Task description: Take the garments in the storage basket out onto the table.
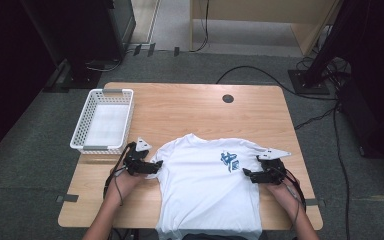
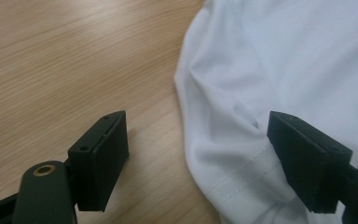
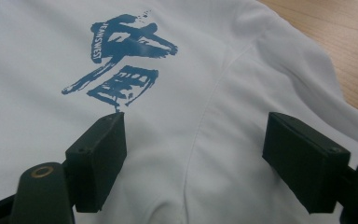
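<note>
White T-shirt (image 1: pixel 205 190) flat, hem nearest, collar pointing away – left tongs (image 1: pixel 156 165), right tongs (image 1: pixel 247 174) both spread, pinching nothing

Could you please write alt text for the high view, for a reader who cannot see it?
A white T-shirt with a blue print lies flat on a wooden table, with the left gripper at one sleeve and the right gripper at the other, both open. An empty white basket stands at the table's left edge.

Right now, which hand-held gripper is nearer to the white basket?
Left. The left hand-held gripper is just in front of the white basket, at the T-shirt's sleeve. The right hand-held gripper is across the shirt, far from it.
</note>
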Demonstrator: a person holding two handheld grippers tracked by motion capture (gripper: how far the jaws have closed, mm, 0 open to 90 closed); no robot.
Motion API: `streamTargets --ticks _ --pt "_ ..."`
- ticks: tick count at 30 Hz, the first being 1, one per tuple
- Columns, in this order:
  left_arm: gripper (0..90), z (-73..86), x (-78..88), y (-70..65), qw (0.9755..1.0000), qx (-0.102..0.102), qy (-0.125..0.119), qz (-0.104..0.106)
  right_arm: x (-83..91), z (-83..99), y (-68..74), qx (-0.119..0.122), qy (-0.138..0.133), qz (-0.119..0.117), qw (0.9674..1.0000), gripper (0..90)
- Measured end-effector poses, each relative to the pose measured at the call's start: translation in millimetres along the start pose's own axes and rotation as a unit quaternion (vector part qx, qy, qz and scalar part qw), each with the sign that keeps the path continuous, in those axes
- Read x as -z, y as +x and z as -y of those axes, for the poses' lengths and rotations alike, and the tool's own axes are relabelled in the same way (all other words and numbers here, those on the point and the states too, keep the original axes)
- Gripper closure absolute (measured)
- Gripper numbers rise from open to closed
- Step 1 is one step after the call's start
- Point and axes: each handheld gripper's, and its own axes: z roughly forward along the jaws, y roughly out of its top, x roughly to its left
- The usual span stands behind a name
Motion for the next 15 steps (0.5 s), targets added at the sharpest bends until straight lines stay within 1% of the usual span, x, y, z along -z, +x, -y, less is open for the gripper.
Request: streamTargets --ticks 1,3,5,13,15 --pt "22.1 0.6 0.1 2.9 1.0 0.001 0.0 -0.004 0.4 0.7 -0.9 -0.001 -0.001 0.0 1.0 21.9" --pt "22.0 1.2 -0.2 8.4 0.9999 0.009 -0.005 -0.007 1.1 1.6 -3.1 -0.002 -0.002 0.002 1.0 22.0" --pt "21.9 1.0 -1.2 10.6 0.9999 0.011 -0.008 -0.009 1.5 2.4 -5.8 -0.003 -0.004 0.005 1.0 21.9" --pt "21.9 -5.3 -5.7 13.8 0.9999 0.006 -0.005 -0.011 3.9 5.6 -19.1 -0.019 -0.011 0.014 0.9997 22.2" --pt "21.9 -7.6 -6.7 15.4 0.9999 0.002 -0.005 -0.015 4.1 5.8 -21.8 -0.019 -0.012 0.015 0.9996 22.4"
